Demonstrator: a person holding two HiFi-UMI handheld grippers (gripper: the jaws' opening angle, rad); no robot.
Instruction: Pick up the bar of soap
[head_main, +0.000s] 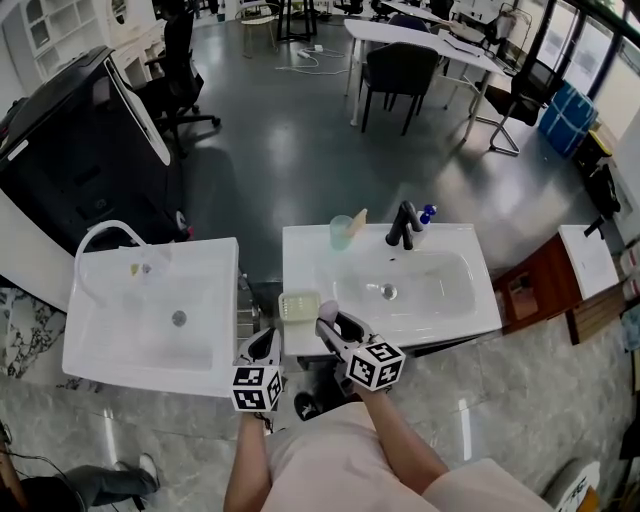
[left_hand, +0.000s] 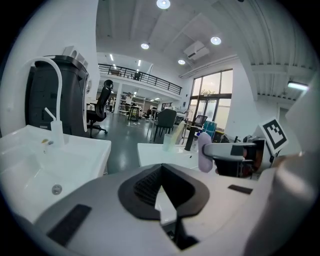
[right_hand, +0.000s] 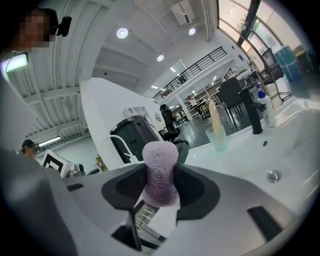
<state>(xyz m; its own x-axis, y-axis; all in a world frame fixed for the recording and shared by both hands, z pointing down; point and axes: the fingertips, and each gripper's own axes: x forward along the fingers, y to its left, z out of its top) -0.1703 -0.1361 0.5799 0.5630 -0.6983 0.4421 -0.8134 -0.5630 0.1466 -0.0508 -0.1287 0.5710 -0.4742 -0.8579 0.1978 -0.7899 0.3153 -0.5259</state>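
A lilac bar of soap (right_hand: 160, 172) stands upright between the jaws of my right gripper (right_hand: 160, 181), which is shut on it. In the left gripper view the same soap (left_hand: 205, 152) shows at the right, pinched at the right gripper's tip. In the head view my right gripper (head_main: 330, 331) hangs just above the front left corner of the right-hand sink (head_main: 300, 245), next to a pale green ribbed soap dish (head_main: 298, 305). My left gripper (head_main: 263, 349) stays in the gap between the two sinks, its jaws (left_hand: 160, 167) meeting at the tips with nothing in them.
A black tap (head_main: 403, 225), a pale green cup (head_main: 342, 232) and a small blue-capped bottle (head_main: 427, 213) stand at the back of the right sink. A second white sink (head_main: 100, 350) with a white tap (head_main: 105, 232) stands to the left. A wooden cabinet (head_main: 535, 285) is at the right.
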